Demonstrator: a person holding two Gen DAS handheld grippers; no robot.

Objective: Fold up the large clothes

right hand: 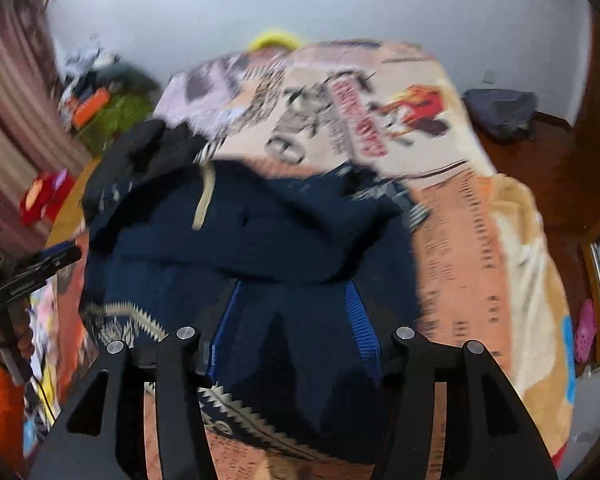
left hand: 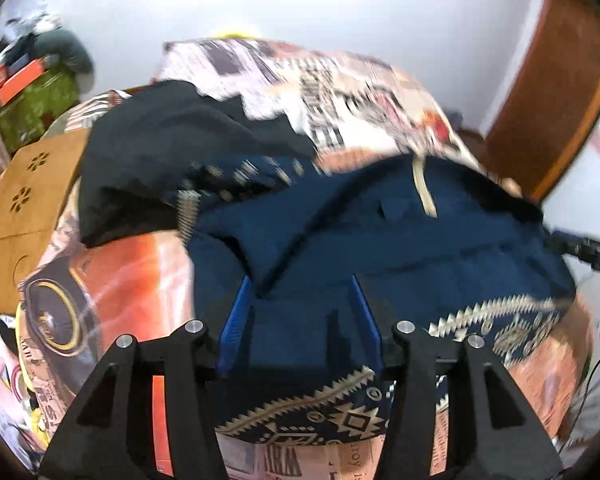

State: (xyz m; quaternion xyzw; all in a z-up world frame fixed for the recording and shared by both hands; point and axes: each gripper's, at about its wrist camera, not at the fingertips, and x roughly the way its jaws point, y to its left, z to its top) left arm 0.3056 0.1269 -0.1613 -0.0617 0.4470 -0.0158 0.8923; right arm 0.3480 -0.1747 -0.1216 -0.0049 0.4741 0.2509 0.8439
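Printed bedspread [left hand: 112,280] under a white wall, with dark clothes heaped on the bed.
Left wrist view: the navy garment [left hand: 380,248] with a cream zigzag border lies spread over the bed's near half, a black garment [left hand: 160,152] bunched at its far left. The left tool [left hand: 300,304] hangs over the navy cloth, blue fingers [left hand: 238,320] spread wide and gripping nothing; the right tool [left hand: 580,248] shows at the right edge.
Right wrist view: blurred, the right tool [right hand: 296,316] is likewise released above the navy garment [right hand: 260,248], which covers the bed's near left part.
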